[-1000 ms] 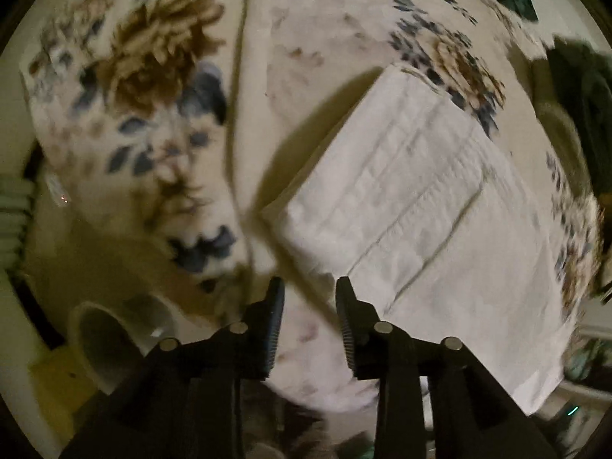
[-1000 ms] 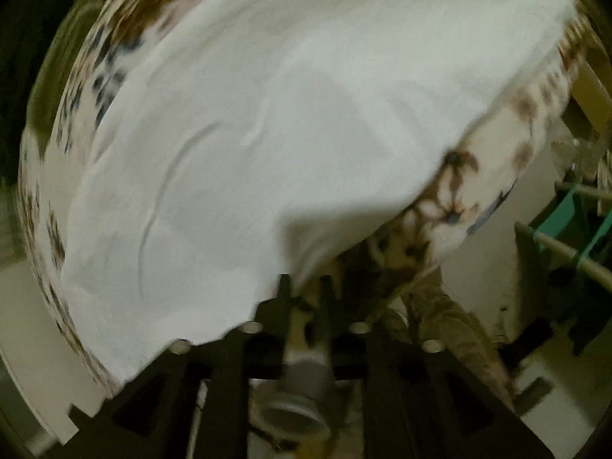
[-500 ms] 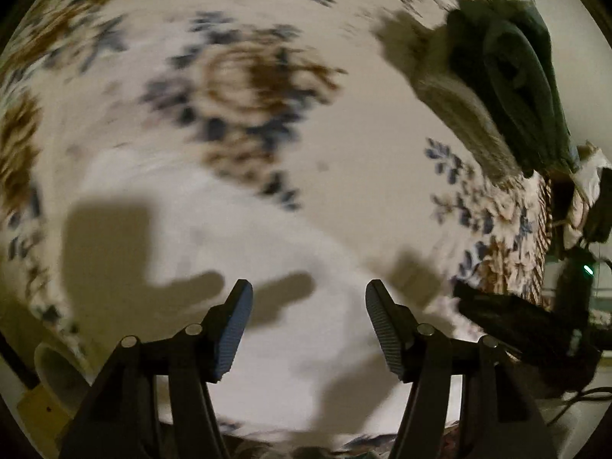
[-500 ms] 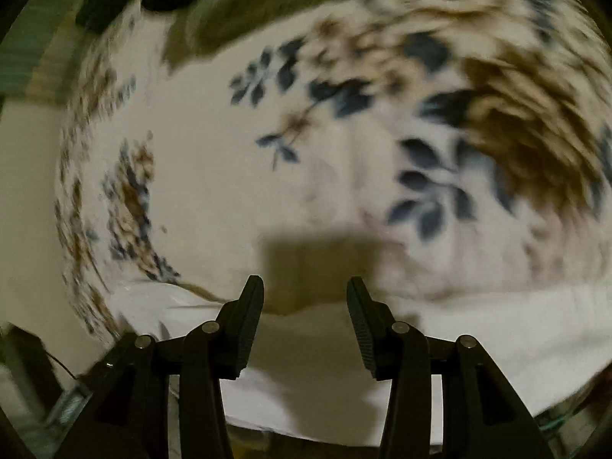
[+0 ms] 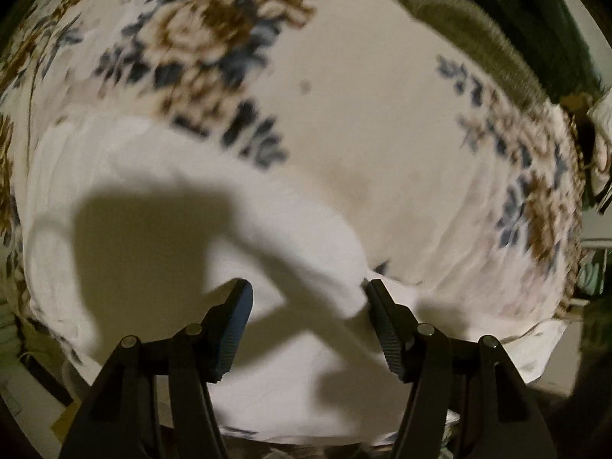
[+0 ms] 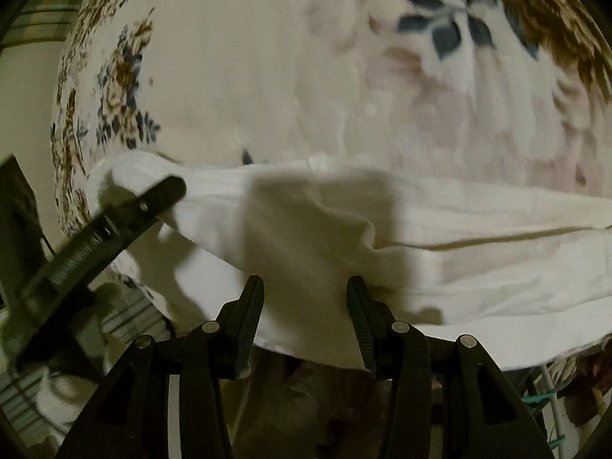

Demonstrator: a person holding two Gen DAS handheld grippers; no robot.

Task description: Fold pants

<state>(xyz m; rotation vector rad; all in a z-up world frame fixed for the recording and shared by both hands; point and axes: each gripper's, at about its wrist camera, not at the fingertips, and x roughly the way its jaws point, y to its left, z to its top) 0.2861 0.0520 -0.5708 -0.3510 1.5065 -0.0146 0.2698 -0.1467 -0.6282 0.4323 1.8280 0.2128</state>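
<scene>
The white pants (image 5: 160,229) lie folded on a floral bedspread (image 5: 344,122). In the left wrist view my left gripper (image 5: 308,298) is open just above the cloth, nothing between its fingers. In the right wrist view the pants (image 6: 459,252) lie across the near edge of the bed with a fold line. My right gripper (image 6: 304,294) is open over the pants' near edge, empty. The left gripper (image 6: 160,195) also shows there at the left, over the pants' left corner.
A pile of dark green and grey clothes (image 5: 497,38) sits at the far right of the bed. The bed's edge is just below both grippers, with floor clutter (image 6: 298,401) beneath. A wall (image 6: 26,91) stands at the left.
Both grippers have swung from the bed's edge to face across the bed. Both have opened; the left one opened wide. The pants now lie flat under them.
</scene>
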